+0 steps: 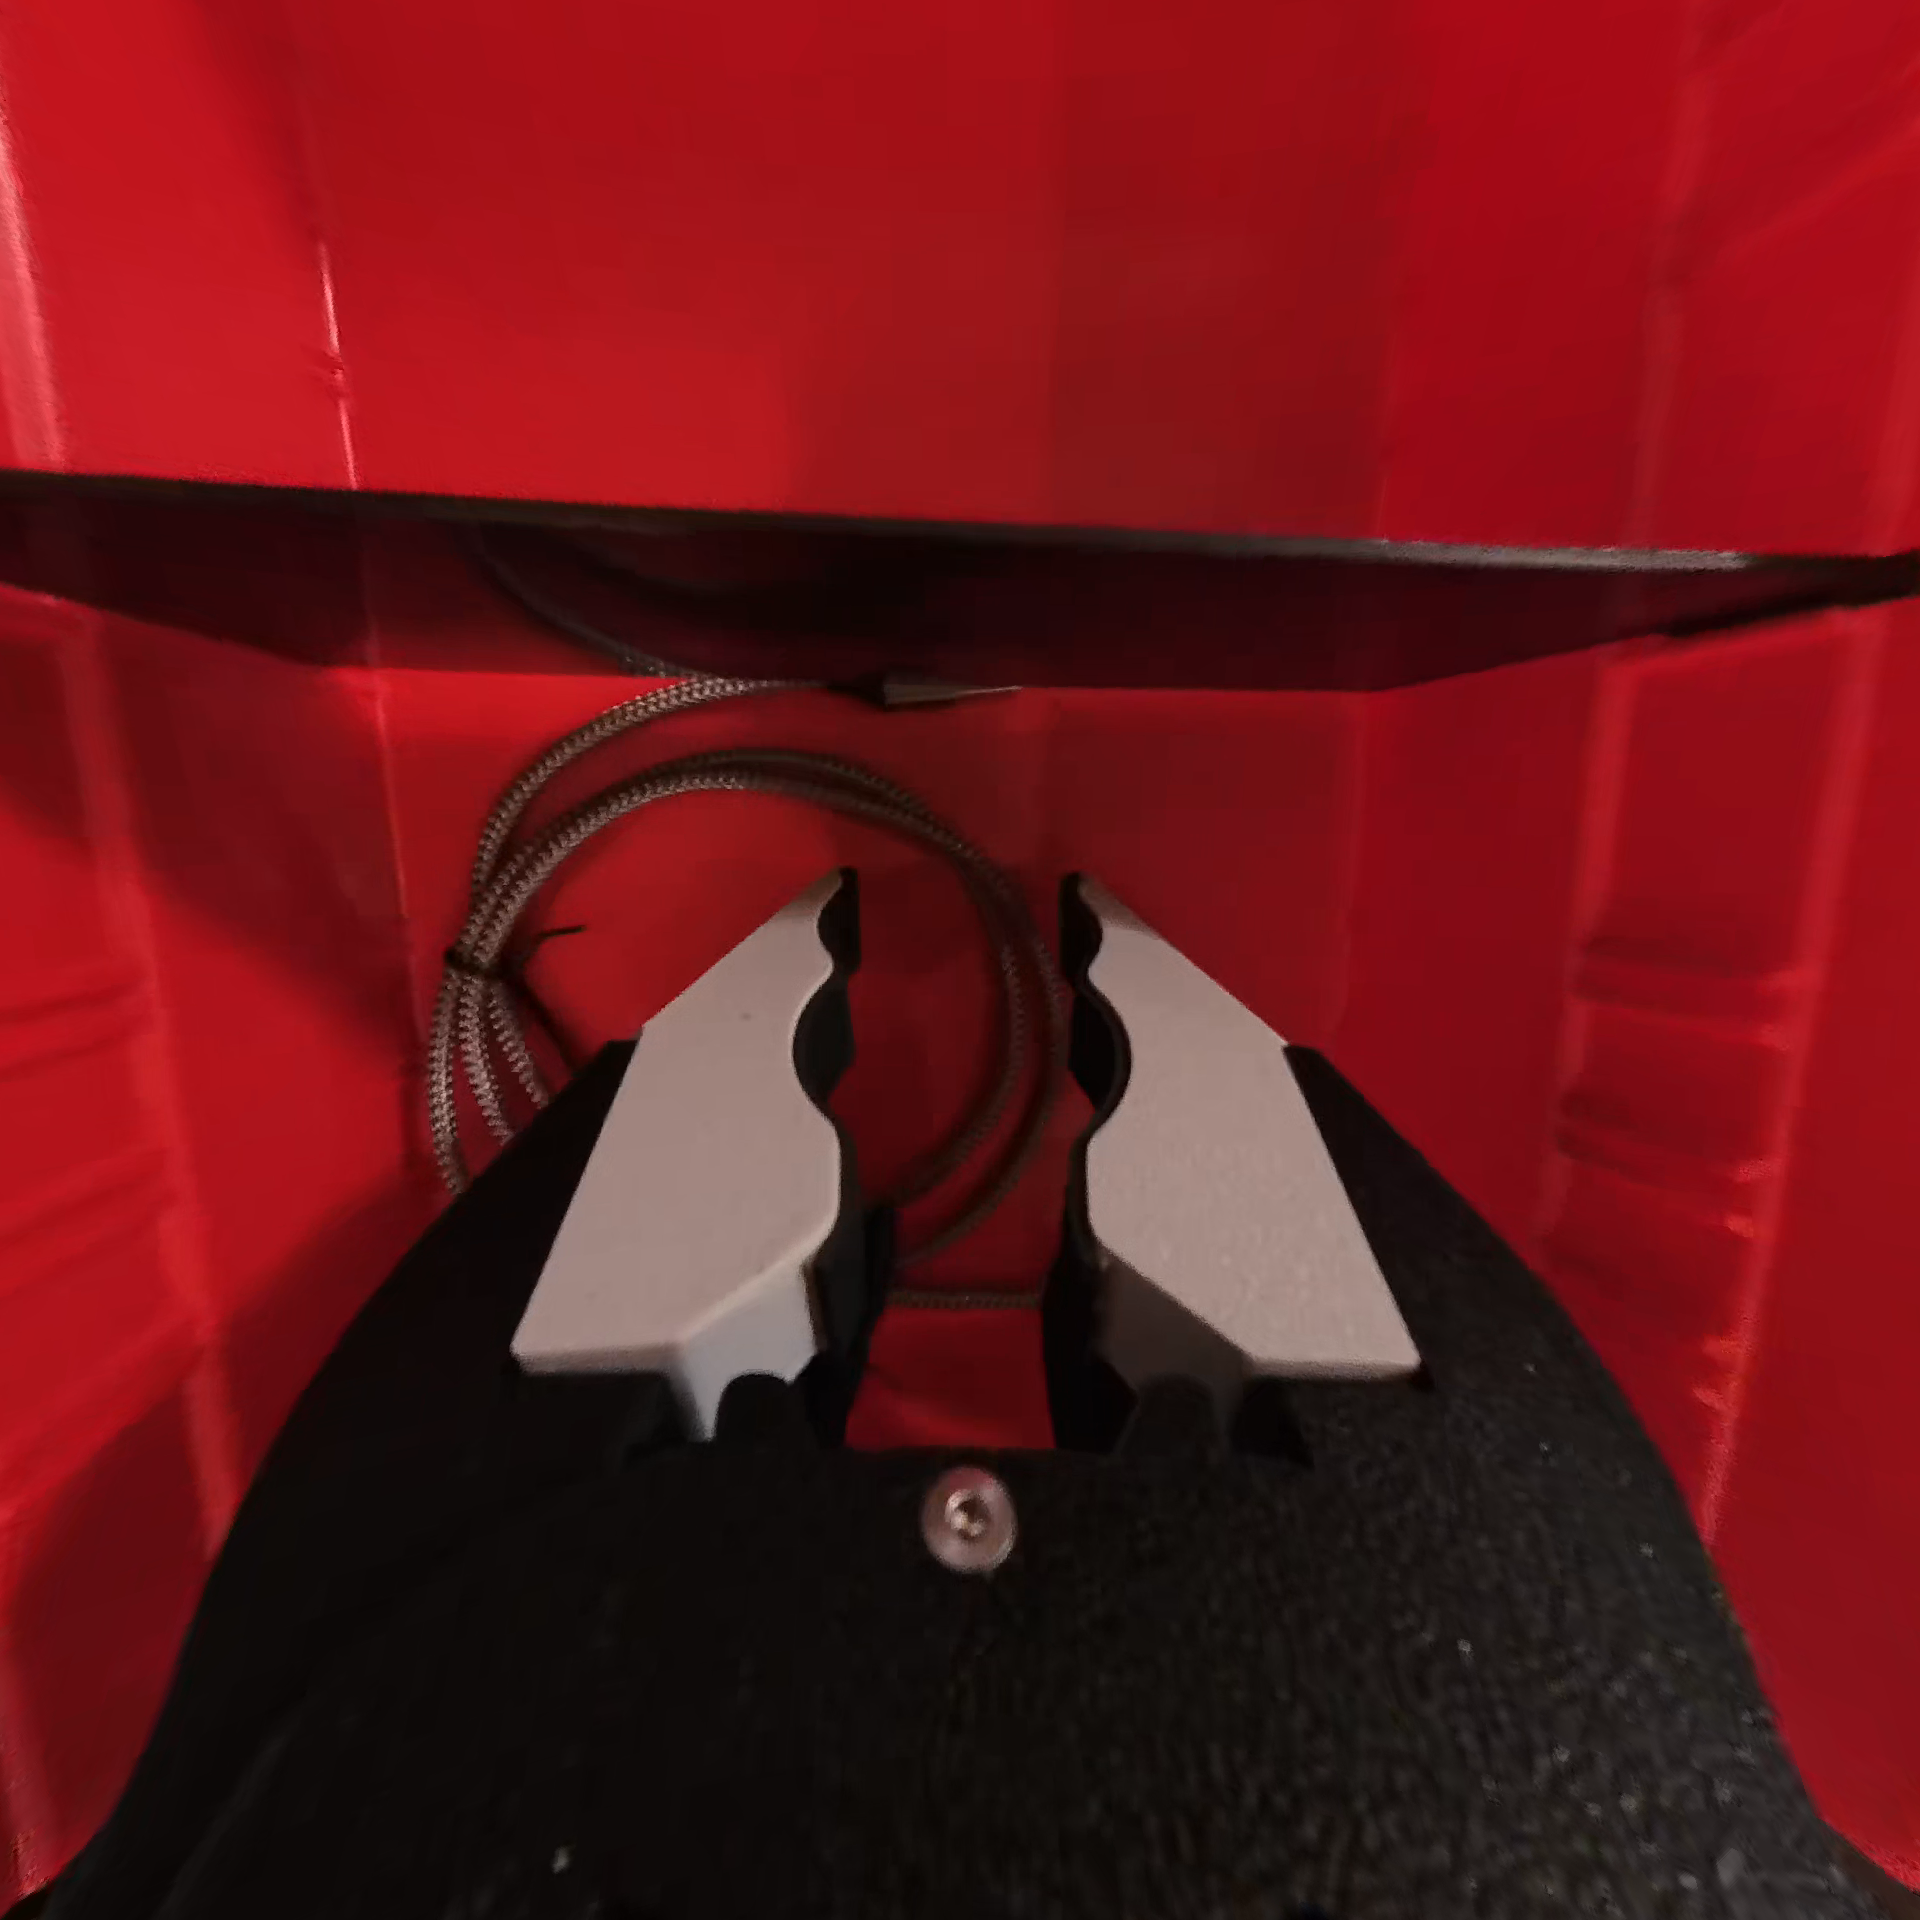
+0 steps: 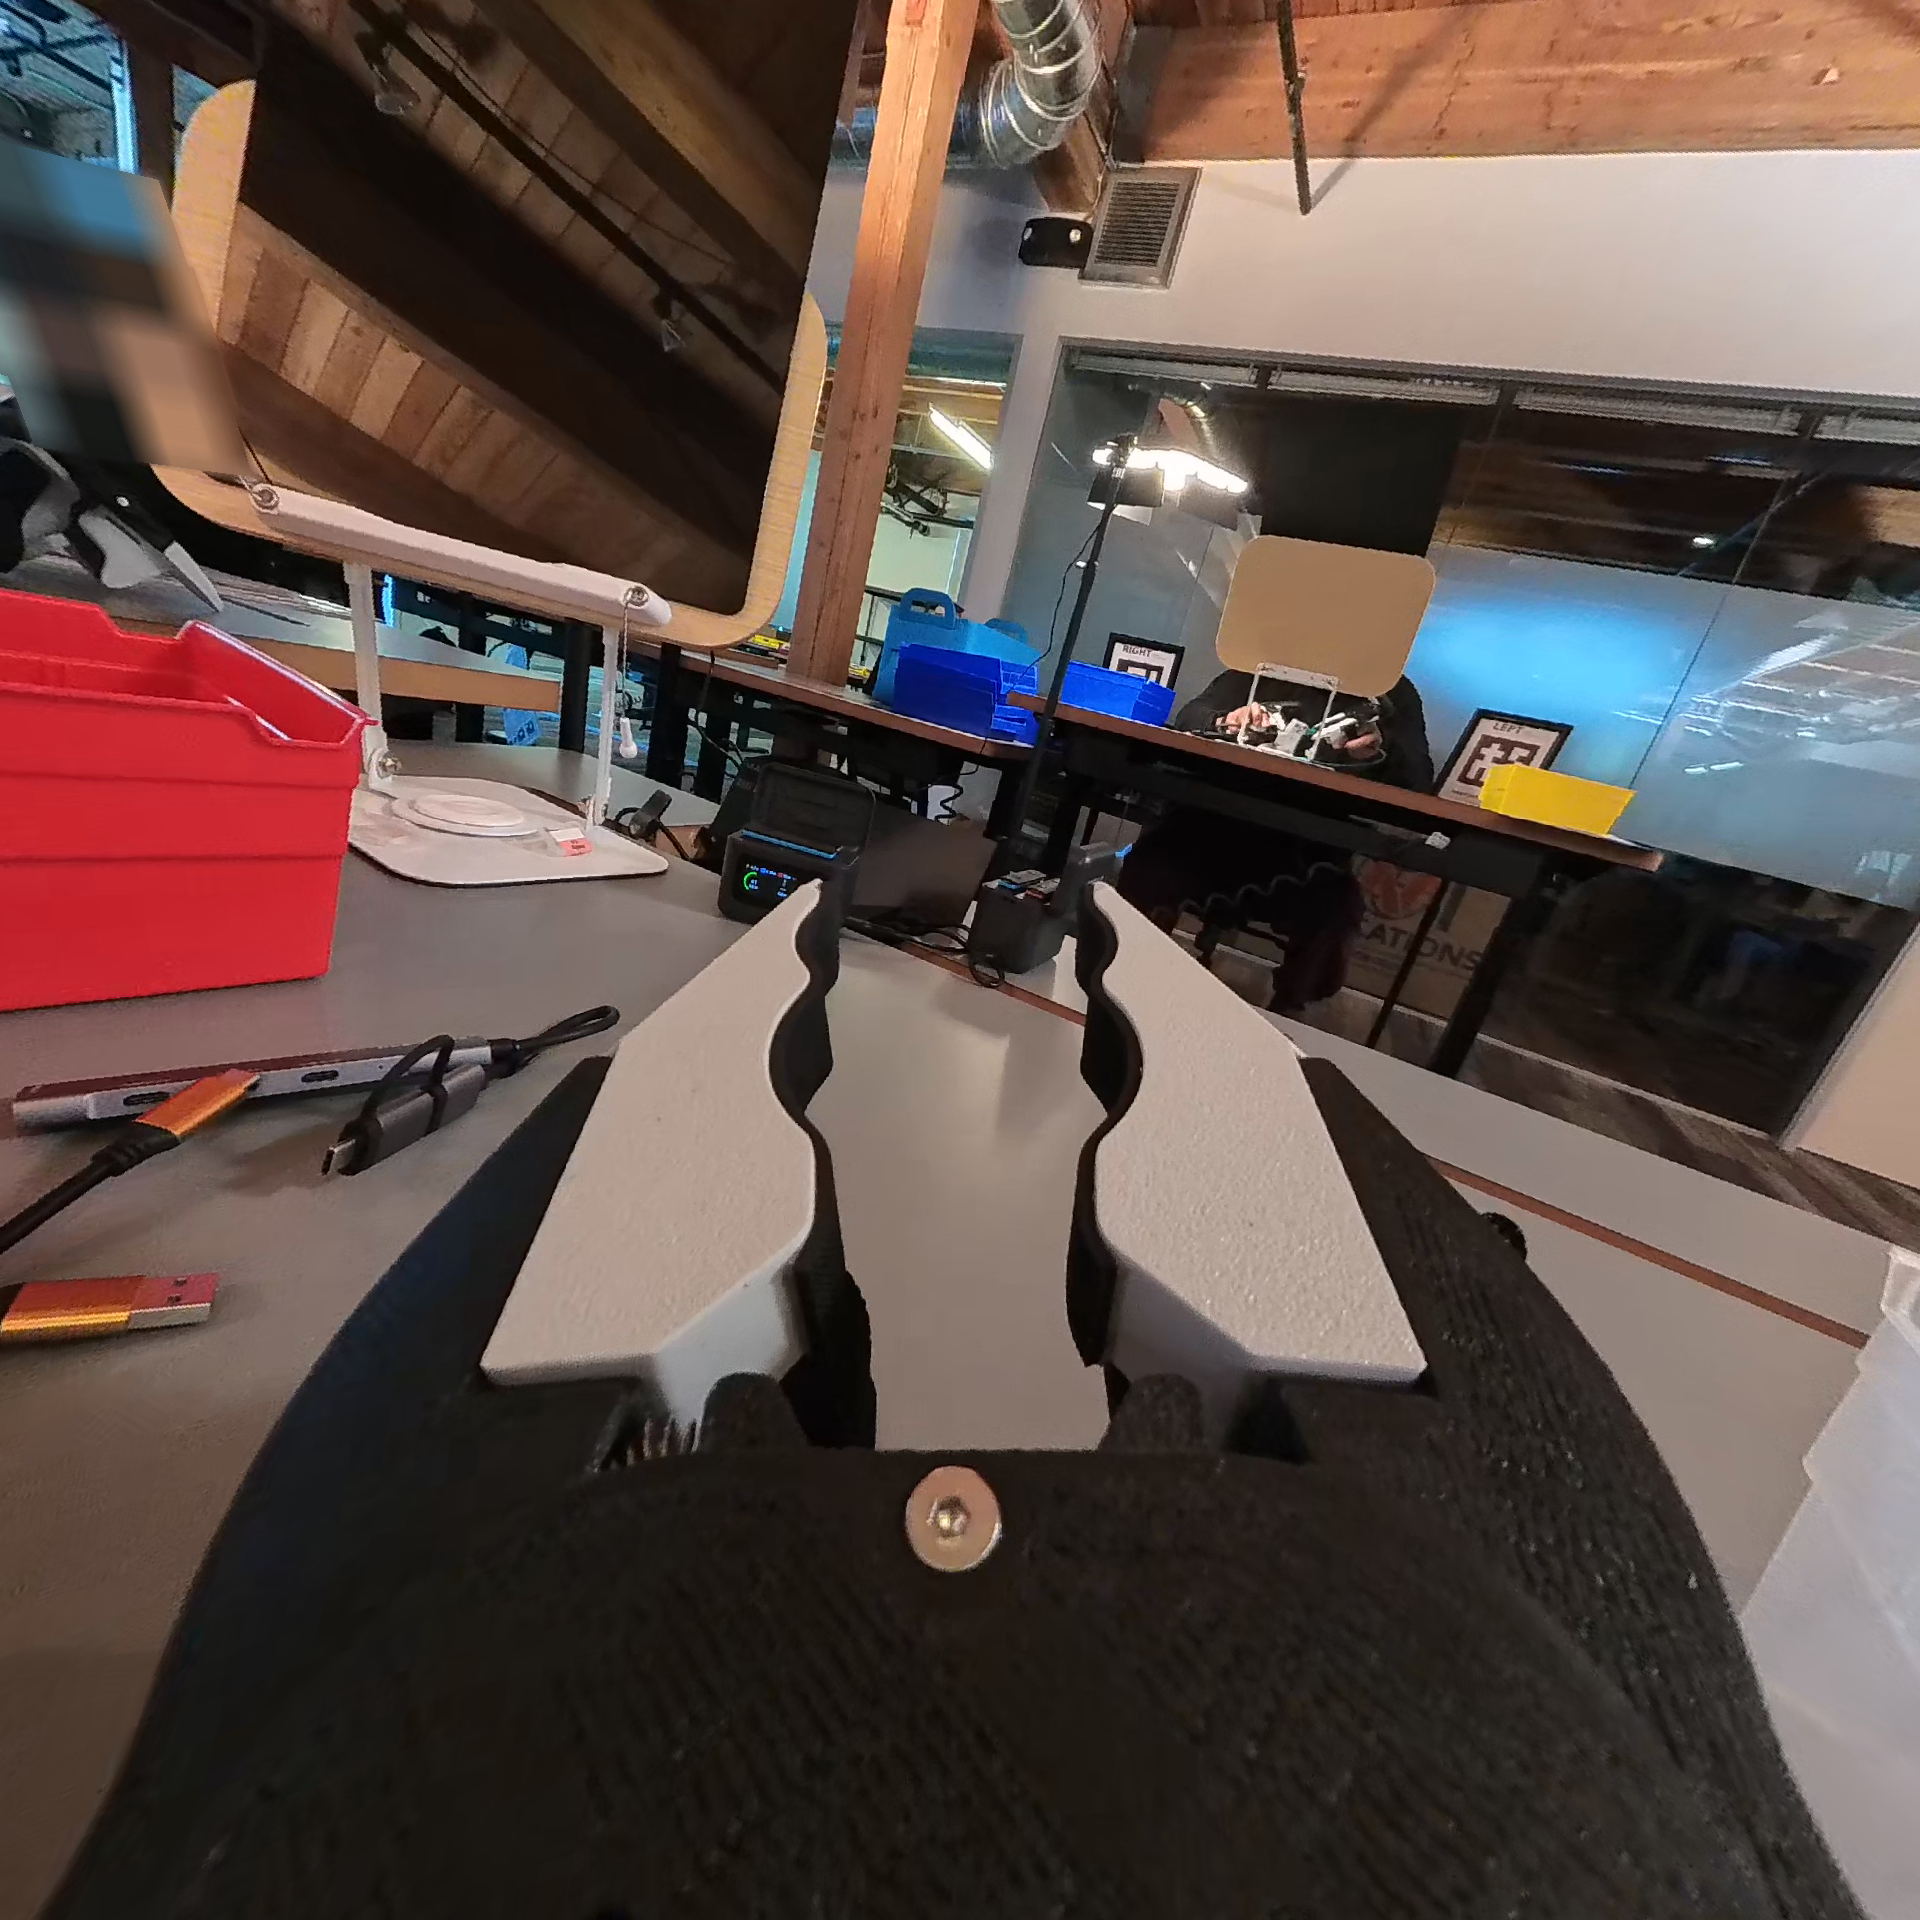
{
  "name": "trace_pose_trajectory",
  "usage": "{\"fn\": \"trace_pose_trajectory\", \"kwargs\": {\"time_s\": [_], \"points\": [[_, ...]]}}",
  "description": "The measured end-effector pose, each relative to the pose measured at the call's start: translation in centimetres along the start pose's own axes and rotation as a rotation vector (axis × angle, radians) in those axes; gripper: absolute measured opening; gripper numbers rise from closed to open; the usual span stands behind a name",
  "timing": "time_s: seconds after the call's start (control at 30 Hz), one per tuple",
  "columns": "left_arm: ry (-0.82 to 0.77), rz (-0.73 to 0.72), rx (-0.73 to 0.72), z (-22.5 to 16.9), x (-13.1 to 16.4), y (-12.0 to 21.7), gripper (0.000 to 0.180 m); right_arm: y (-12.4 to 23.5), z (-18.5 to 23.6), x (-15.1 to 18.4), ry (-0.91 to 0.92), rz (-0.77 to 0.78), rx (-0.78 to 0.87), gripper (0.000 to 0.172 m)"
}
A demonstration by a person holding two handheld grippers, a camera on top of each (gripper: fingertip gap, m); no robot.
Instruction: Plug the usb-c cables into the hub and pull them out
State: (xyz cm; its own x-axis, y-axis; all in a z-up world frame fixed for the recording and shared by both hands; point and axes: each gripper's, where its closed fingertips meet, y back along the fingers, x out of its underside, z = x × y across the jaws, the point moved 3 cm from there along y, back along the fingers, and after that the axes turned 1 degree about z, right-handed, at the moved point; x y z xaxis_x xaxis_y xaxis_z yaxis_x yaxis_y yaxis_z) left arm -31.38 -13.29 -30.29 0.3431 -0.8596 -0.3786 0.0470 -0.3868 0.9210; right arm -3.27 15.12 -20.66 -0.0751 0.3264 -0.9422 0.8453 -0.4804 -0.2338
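Left claw spread, empty, over braided cable coil at red bin bottom; right claw spread above desk, hub near left edge; best pinched at coil's rim.

Red bin: glossy plastic, I see sheen on its walls. Coiled cable in it: woven braid, grey-brown. Left hand-held gripper: matt grey fingers, rough black body. Bench: smooth matt grey. Hub: brushed metal. Orange plug: shiny metal.
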Motion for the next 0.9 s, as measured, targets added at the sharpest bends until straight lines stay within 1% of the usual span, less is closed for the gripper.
{"fn": "trace_pose_trajectory", "kwargs": {"time_s": [0.1,0.17,0.2,0.27,0.33,0.43,0.53,0.67,0.8,0.9], "points": [[-0.078,0.044,-0.087,-0.1,0.1,-0.2,0.031,0.0,0.0,0.0,0.0,0.001,-0.001,0.044],[-0.111,0.068,-0.079,-0.9,0.2,-0.2,0.014,0.0,0.0,0.0,-0.001,0.001,-0.001,0.044],[-0.127,0.08,-0.088,-1.1,0.3,-0.2,0.009,0.0,0.0,0.0,-0.001,0.002,-0.001,0.044],[-0.123,0.124,-0.1,-1.2,0.9,0.0,0.006,0.0,0.0,0.0,-0.001,0.001,-0.001,0.044],[-0.126,0.173,-0.144,-0.8,1.8,0.8,0.003,0.1,0.0,0.0,-0.004,0.0,0.002,0.044],[-0.129,0.134,-0.199,-0.8,1.9,3.6,0.002,0.1,-0.2,-0.1,-0.009,-0.003,0.007,0.044],[-0.131,0.037,-0.314,-0.7,1.5,7.8,0.001,0.1,-0.1,0.0,-0.015,-0.003,0.006,0.044],[-0.152,-0.151,-0.401,-1.8,0.4,13.4,0.001,0.0,0.0,0.0,-0.018,-0.002,0.001,0.044],[-0.25,-0.419,-0.519,-3.7,-2.7,19.5,0.001,-0.1,0.0,0.0,-0.02,-0.002,0.001,0.044],[-0.372,-0.634,-0.538,-6.7,-5.8,23.5,0.001,0.0,-0.1,0.0,-0.023,-0.006,0.007,0.044]]}}
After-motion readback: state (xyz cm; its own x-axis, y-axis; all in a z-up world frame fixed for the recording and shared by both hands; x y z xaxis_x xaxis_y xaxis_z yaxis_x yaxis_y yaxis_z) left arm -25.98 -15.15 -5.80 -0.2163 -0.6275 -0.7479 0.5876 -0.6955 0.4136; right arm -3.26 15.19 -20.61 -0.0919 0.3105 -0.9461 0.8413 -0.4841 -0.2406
